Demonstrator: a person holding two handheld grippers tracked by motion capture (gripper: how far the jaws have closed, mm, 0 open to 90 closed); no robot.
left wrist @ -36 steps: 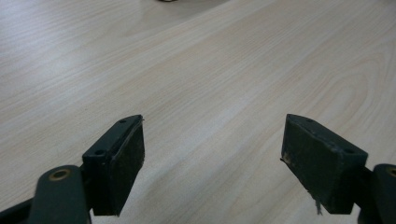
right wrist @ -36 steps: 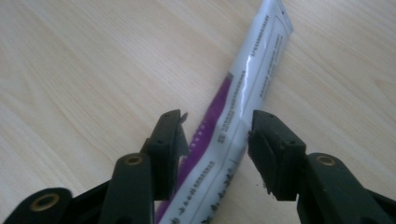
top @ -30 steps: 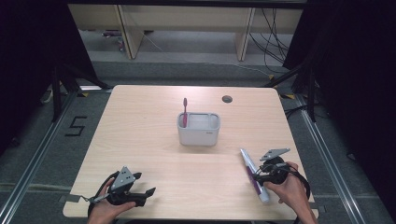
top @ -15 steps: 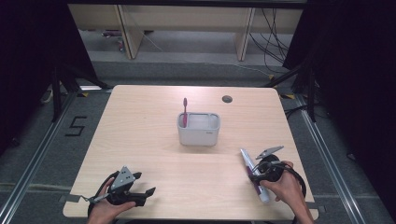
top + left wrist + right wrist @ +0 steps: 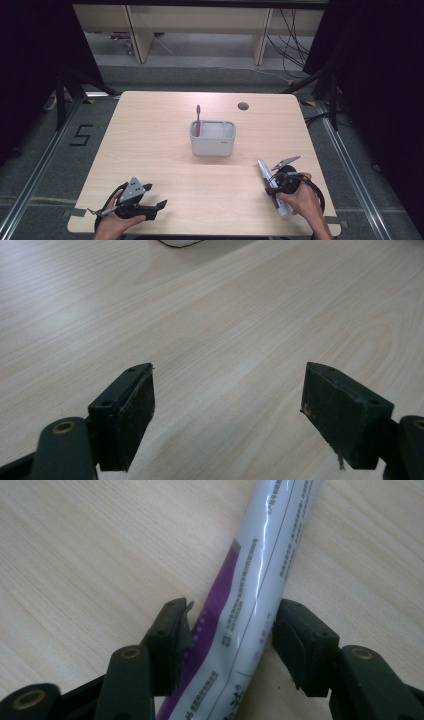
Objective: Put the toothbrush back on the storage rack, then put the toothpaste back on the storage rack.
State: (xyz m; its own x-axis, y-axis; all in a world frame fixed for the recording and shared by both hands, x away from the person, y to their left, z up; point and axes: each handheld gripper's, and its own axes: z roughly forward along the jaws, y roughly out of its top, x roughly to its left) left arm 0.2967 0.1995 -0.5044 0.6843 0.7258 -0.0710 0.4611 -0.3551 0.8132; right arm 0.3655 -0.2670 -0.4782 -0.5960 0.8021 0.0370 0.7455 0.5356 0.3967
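The toothpaste tube [image 5: 270, 186] lay flat on the desk [image 5: 165, 145] near its front right corner. Its long axis ran from the near right toward the far left of the high view, with one end pointing toward the middle of the desk and the other end under the person's right hand [image 5: 300, 197]. The body of the tube was white with a purple band along one side and fine printed text. In the right gripper view the tube [image 5: 250, 610] rose from the bottom edge to the top edge, leaning slightly to the right, and rested on the wood.

The right gripper [image 5: 275, 184] straddled the tube about midway along its length. The jaws stood on either side of the tube, both pads against its sides, and the tube bowed slightly between them; the jaws pinched the tube, which was not lifted.

The left gripper [image 5: 150, 206] rested at the front left of the desk, well apart from the tube. In the left gripper view its jaws were spread wide with bare wood between them.

A white rectangular holder [image 5: 212, 138] stood upright near the middle of the desk, well apart from both grippers. One pink toothbrush [image 5: 198, 120] stood in its left end, head up, nearly vertical, its handle inside the holder. Whether the rest of the holder held anything could not be told. A round cable hole [image 5: 243, 106] sat in the desk beyond the holder.
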